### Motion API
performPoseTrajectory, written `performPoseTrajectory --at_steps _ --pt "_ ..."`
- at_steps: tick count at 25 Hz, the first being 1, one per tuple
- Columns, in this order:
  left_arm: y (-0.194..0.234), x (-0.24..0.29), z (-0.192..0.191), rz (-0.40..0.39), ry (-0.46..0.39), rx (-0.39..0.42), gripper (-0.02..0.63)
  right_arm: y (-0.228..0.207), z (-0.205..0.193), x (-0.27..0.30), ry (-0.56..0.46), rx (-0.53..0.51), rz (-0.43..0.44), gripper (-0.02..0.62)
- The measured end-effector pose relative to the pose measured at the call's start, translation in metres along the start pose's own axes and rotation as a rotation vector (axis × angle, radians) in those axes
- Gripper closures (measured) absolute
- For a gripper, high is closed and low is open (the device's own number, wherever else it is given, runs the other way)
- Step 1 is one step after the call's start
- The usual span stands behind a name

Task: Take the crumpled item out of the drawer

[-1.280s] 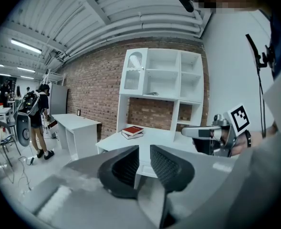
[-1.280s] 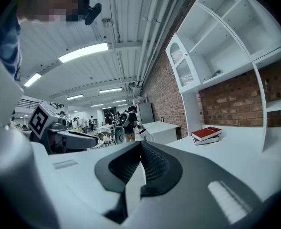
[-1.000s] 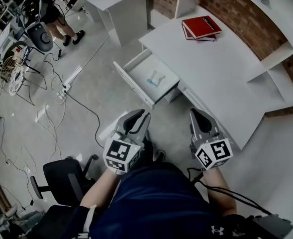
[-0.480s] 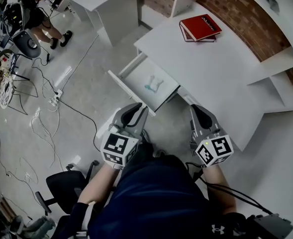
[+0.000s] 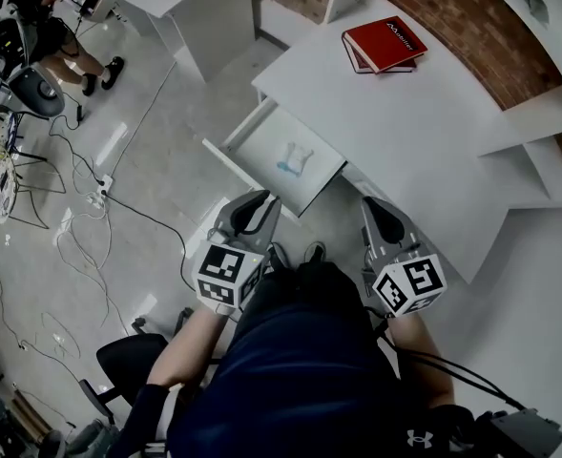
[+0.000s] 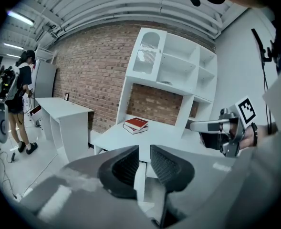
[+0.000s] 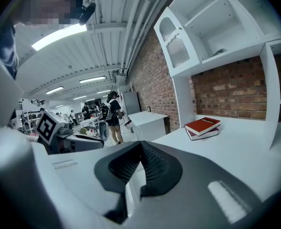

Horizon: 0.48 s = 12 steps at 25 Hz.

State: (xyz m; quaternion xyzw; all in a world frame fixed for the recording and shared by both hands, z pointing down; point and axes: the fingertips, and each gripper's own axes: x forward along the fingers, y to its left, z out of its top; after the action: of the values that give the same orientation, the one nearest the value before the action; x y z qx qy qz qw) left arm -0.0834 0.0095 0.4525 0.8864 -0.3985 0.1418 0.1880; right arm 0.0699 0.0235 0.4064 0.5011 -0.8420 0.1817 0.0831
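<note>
Brick-backed smooth white desk (image 5: 424, 132), open rectangular drawer (image 5: 260, 147), crumpled pale item (image 5: 297, 158), red book (image 5: 385, 44)

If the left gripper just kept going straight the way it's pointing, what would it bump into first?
Probably the open drawer: the left gripper aims slightly down at its front edge, with nothing between. Depth is unclear, so it might clear that edge and land inside near the crumpled item.

Bright ceiling strips (image 7: 59, 36); fisheye vignette; foreground soft.
</note>
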Motion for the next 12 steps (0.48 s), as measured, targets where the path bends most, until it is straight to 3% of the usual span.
performPoseTrajectory --at_steps 12 --pt "0.025 0.070 -0.020 0.026 0.142 0.040 0.526 -0.039 -0.014 0.039 0.043 0.070 0.041 0.592"
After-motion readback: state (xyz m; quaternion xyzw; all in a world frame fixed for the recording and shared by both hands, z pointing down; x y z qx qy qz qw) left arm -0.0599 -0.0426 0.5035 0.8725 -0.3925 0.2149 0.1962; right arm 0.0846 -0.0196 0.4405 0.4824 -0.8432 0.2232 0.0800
